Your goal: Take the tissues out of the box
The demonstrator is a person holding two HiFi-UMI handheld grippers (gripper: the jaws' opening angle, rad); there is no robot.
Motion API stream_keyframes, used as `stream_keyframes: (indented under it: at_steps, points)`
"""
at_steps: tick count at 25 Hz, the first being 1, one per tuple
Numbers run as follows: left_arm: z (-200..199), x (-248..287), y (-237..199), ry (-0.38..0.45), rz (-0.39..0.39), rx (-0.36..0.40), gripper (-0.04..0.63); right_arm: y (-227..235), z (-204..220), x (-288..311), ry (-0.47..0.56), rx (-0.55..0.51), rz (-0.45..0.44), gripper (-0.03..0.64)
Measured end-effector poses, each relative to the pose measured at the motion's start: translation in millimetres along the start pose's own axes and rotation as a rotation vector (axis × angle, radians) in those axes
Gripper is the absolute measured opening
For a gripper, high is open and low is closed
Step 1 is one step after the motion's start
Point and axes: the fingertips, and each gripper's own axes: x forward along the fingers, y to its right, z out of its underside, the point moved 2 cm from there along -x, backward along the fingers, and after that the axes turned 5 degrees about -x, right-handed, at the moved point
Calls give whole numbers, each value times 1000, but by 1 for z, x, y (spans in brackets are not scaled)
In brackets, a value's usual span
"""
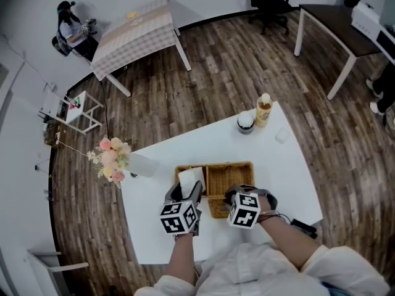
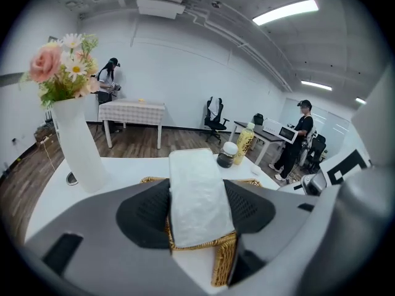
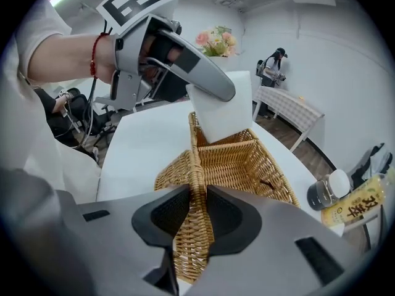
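The right gripper (image 3: 196,211) has its fingers clamped on the basket's (image 3: 247,159) wall to steady it. The left gripper (image 1: 187,193) has its fingers pinched on the tissues (image 2: 196,199), ready for removal.

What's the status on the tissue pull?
Left gripper shut on tissue pack, right gripper shut on wicker basket wall. Pack's lower end about at basket rim. Nothing blocking the lift.

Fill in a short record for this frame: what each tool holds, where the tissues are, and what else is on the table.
left tool: shut on tissue pack, held upright
right tool: shut on wicker basket, clamping its near wall
tissue pack: mostly above the rim, bottom edge at the basket's end compartment
table: white; also flower vase, jar, yellow bottle
task state: pack not yet clear of basket
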Motion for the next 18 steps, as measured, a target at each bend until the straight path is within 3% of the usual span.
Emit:
stream_keyframes:
  at_steps: [4,12,15,18]
  points:
    - [-7,-13,-4,50,29,-110,255,0,-1,2,7,-1,4,104]
    - [-7,-25,3,88,83,-216,255,-1,-2,0,26,4,6,106]
    - [-8,-26,6,113,133,-312,255,-1,1,2,32,-6,13,109]
    - [-12,-27,15,155,221,-474,255,-2,7,3,35,-13,24,112]
